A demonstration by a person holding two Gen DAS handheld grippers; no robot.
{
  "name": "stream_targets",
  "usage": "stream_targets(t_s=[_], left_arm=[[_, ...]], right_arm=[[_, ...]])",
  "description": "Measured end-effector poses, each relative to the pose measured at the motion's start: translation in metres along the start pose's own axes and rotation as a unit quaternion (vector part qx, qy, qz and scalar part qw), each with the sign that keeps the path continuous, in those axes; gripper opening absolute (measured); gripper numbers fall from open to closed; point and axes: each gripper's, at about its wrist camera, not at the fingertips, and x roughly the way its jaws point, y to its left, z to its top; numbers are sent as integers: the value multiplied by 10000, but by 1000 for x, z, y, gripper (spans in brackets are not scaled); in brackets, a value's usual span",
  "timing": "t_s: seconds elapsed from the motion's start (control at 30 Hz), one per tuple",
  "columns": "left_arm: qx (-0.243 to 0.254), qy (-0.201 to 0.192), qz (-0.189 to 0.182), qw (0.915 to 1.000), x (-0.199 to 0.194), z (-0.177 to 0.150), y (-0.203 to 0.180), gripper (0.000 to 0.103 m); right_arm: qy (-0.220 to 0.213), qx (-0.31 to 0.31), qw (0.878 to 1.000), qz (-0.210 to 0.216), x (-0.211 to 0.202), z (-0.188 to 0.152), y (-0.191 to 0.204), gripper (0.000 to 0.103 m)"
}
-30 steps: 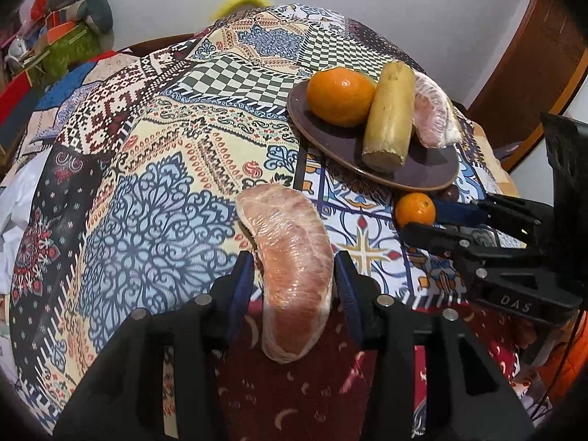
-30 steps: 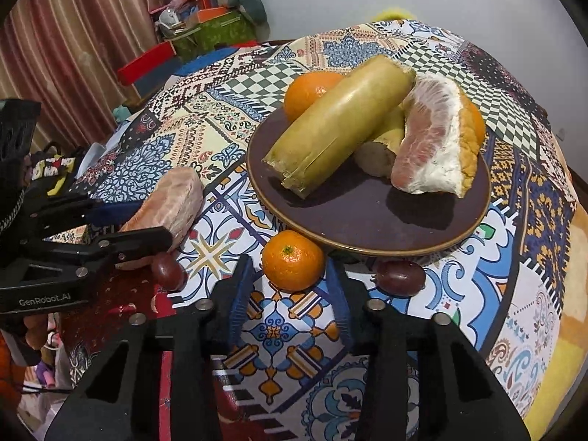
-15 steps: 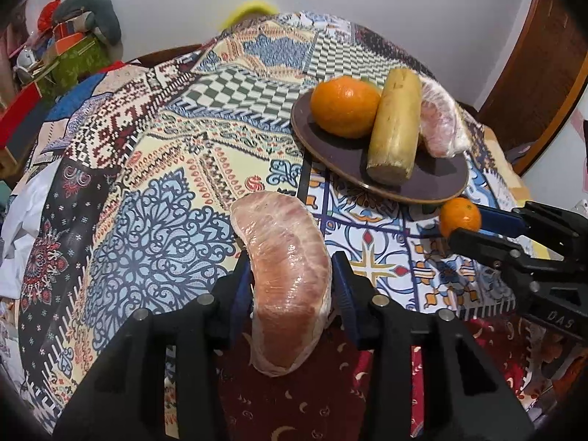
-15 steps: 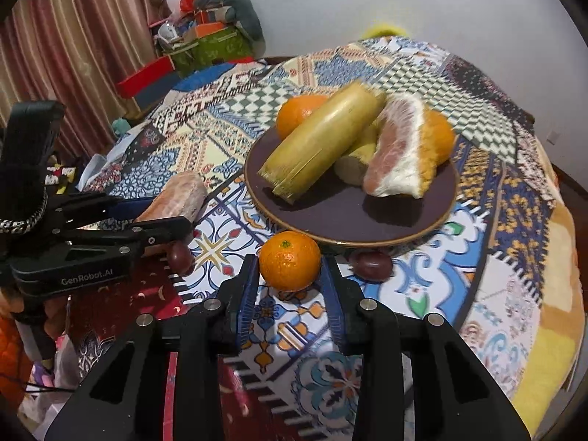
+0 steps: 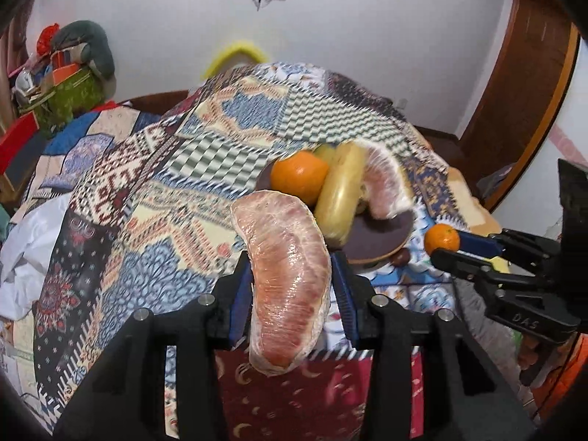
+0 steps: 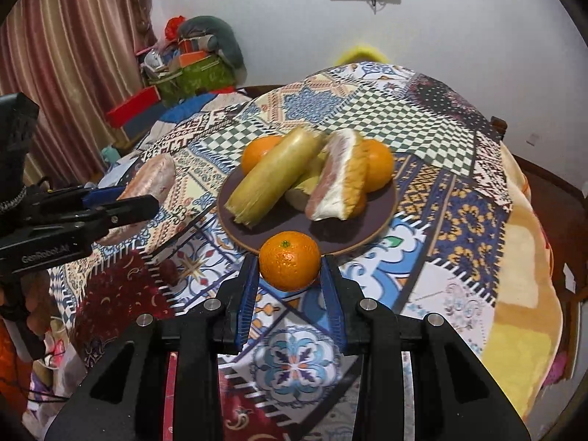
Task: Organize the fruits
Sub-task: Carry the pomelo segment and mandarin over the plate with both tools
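both grippers loaded, plate dead ahead

your left gripper [image 5: 292, 286] is clamped on the wrapped pomelo wedge [image 5: 286, 286], and your right gripper [image 6: 288, 283] is pinched on the mandarin [image 6: 289, 261]. both fruits look to be off the cloth [image 6: 459, 220], though the views do not settle how high.

what the coming move turns on is where the plate [image 6: 352, 235] lies from each load. from your right gripper it sits straight ahead, its near rim just beyond the mandarin. from your left gripper it lies ahead and to the right [image 5: 382, 239], with the wedge's far tip overlapping its near left edge in that view. the wedge's long axis runs along the fingers, curving away from you, so it would go in tip first. your right hand looks the nearer of the two.

the plate is already crowded: two oranges [image 6: 259, 152], a long yellow-green stalk [image 6: 275, 176] lying diagonally with a shorter piece under it, and a peeled pomelo wedge [image 6: 338, 180] leaning on the right-hand orange. the bare patch is at the front and front right rim, which i judge to be the only easy landing spot.

two small dark fruits lie on the cloth, not on the plate: one [image 5: 400, 256] tucked against the plate's near rim, another [image 6: 169, 271] near your left gripper. i judge they remain to be collected.
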Motion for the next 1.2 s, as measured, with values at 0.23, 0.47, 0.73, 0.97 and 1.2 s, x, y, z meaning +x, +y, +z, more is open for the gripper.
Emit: stream_targets(t_s=[0.23,0.47,0.73,0.97,1.2], left_arm=[[58,-109,-152,9998,8,18,-20,42],[154,-72,-322,9993,24,33,-41,42],[170,-152,-352,9991,47,56,-58,42],[105,-178,-288,9994,67,67,-64,42],[132,-136,-231,9996,82,71,-67,42]], right_arm=[[-129,176,9996,-189,-6,4,-25,32],[-132,350,9989,-267,-3,7,-47,32],[-178,349,9988,-280,7,20,-59,32],[-69,309,9994,-170,27,32,-68,32],[86,181,9996,-178,45,39,-73,32]])
